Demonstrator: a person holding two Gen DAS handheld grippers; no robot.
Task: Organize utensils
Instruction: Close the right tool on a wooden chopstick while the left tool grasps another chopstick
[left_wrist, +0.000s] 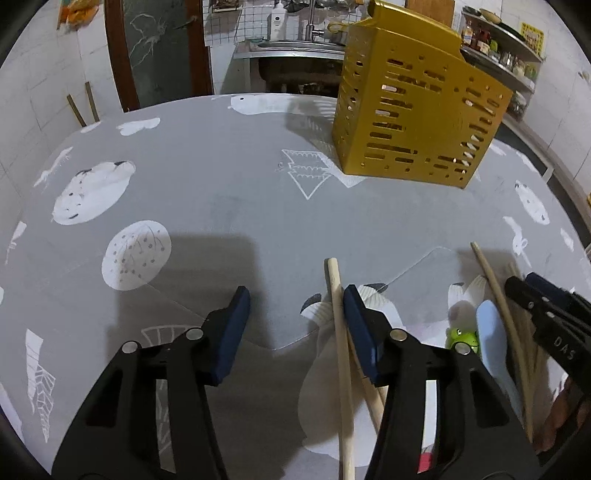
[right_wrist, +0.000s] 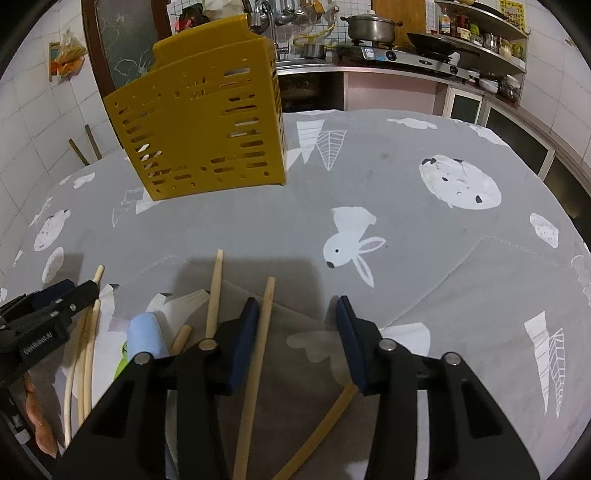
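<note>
Both claws hover low over the grey printed tablecloth (left_wrist: 221, 206), spread wide and holding nothing. A wooden chopstick (left_wrist: 338, 332) lies just inside the left gripper's (left_wrist: 297, 332) right finger; another chopstick (right_wrist: 258, 354) lies beside the right gripper's (right_wrist: 295, 343) left finger. The yellow slotted utensil holder (left_wrist: 417, 122) stands upright farther back, well apart from both.

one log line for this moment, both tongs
left tongs open | right tongs open | chopsticks loose on table | yellow holder upright
</note>
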